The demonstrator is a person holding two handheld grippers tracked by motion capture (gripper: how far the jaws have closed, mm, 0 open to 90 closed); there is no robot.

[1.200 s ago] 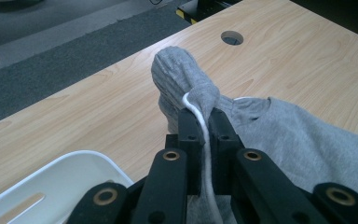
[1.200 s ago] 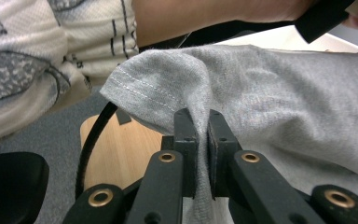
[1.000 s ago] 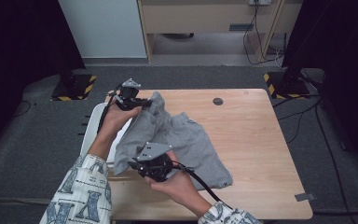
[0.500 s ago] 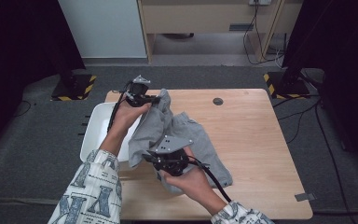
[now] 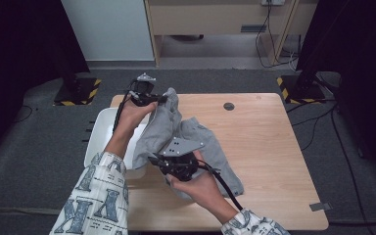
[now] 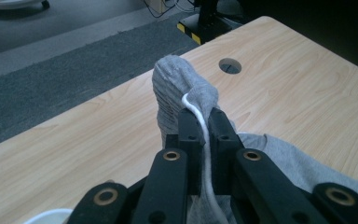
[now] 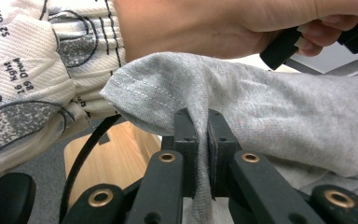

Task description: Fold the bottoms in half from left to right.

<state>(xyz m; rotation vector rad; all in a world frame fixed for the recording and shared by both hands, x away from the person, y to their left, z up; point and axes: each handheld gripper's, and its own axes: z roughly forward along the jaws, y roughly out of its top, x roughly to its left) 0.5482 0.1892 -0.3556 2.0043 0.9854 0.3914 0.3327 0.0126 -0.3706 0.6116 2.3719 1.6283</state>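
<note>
Both grippers (image 5: 162, 99) (image 5: 152, 160) were clamped on the shorts (image 5: 203, 142) above the table (image 5: 274, 147), probably waistband and hem; even tension suited the lift.

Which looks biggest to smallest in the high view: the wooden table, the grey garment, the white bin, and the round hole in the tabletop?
1. wooden table
2. grey garment
3. white bin, partly hidden by the person's arm, so its full size is unsure, though it looks smaller than the garment
4. round hole
</note>
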